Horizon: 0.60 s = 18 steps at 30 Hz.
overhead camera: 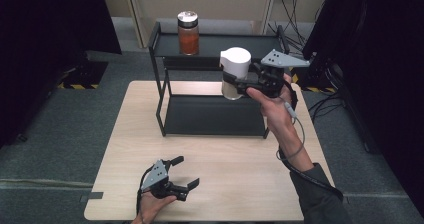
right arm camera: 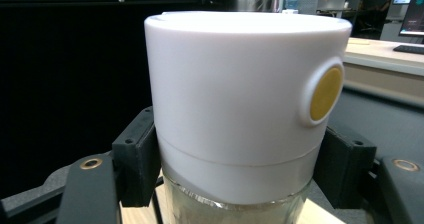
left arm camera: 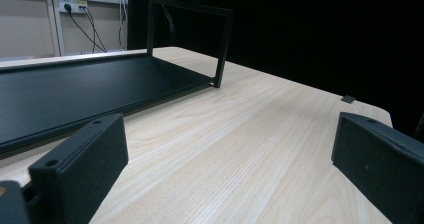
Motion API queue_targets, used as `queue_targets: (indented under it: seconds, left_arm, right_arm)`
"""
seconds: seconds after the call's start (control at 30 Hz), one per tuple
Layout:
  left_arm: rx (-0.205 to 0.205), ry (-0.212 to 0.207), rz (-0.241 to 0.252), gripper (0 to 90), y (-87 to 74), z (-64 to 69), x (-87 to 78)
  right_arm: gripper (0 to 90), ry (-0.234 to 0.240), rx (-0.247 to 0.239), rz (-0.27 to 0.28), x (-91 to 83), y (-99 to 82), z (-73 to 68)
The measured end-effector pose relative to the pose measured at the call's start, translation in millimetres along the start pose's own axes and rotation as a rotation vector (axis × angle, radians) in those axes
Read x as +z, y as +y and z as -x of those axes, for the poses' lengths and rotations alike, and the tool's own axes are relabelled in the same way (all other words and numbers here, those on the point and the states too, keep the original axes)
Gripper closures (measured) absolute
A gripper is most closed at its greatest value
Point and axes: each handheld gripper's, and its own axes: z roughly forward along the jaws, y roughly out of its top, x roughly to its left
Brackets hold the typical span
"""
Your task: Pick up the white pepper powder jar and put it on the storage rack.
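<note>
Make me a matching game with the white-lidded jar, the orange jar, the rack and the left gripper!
Things:
1. white-lidded jar
2. orange jar
3. rack
4. left gripper

Places or states:
A. on the rack's top shelf
B. open, low over the table's near edge
C. held in the right gripper, off the table
D. black, standing on the table

Pairs: 1-C, 2-A, 3-D, 4-B

Orange-filled jar upright on black rack's top shelf; rack on wooden desk; cables at back wall.
</note>
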Motion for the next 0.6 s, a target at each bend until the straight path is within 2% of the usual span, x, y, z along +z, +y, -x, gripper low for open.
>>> queue_targets:
  seconds: [0.13,0.6]
  left_arm:
    - [0.0,-0.002,0.002,1.1,-0.2,0.3,0.0]
    - [0.002,-0.003,0.002,1.1,0.3,-0.3,-0.6]
  right_arm:
    - [30.8,-0.013,0.001,-0.006,6.9,16.1,1.9]
    - [30.8,-0.077,0.013,-0.01,31.1,47.7,5.1]
